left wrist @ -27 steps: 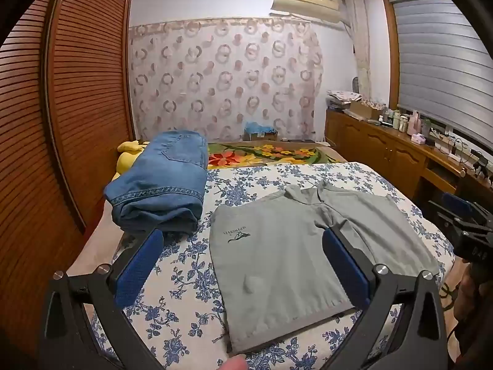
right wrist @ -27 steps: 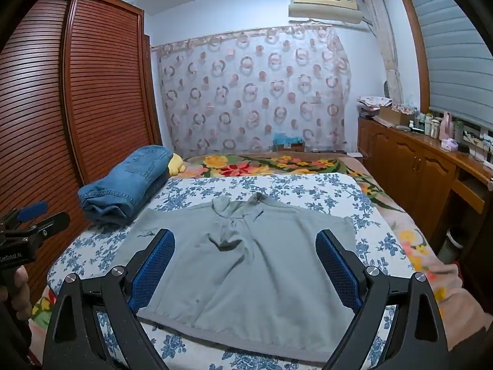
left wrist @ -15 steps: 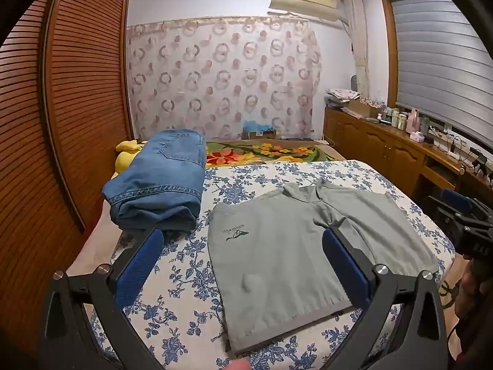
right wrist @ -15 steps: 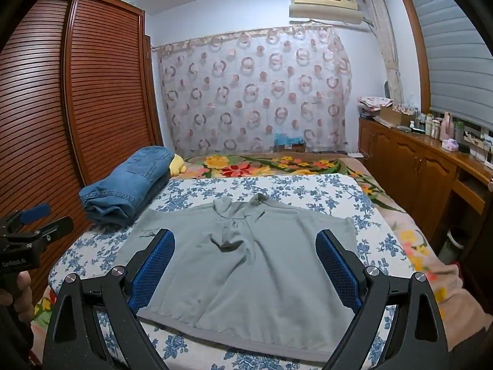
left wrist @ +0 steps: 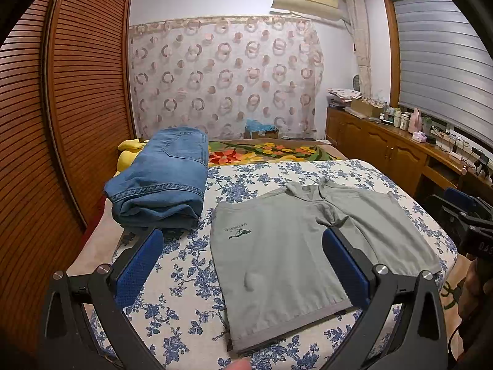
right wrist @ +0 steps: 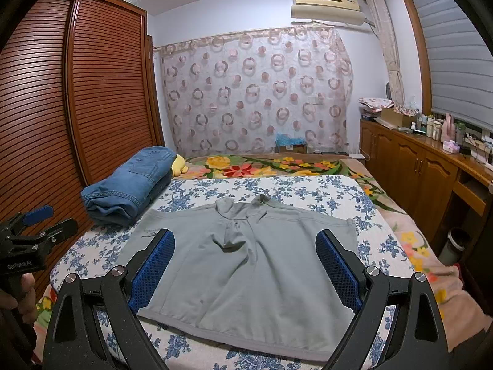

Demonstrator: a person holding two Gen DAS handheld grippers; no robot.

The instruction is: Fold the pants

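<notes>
Bedroom: slatted wooden wardrobe (right wrist: 77, 98), ring-patterned curtain (right wrist: 255, 92), wall air conditioner (right wrist: 326, 6), grey window blind (left wrist: 440, 71), wooden cabinets (right wrist: 413, 172).

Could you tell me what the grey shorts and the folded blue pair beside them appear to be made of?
The grey shorts look like soft matte knit, probably cotton jersey: they lie limp, with gentle creases and a ribbed-looking waistband. The folded blue pair looks like denim: faded, mottled blue, with stitched seams and a patch pocket showing.

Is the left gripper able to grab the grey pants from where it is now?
Probably yes. The left gripper is open and hangs over the near edge of the bed, with nothing between it and the grey pants lying flat there. The folded jeans sit off to one side, clear of the way.
</notes>
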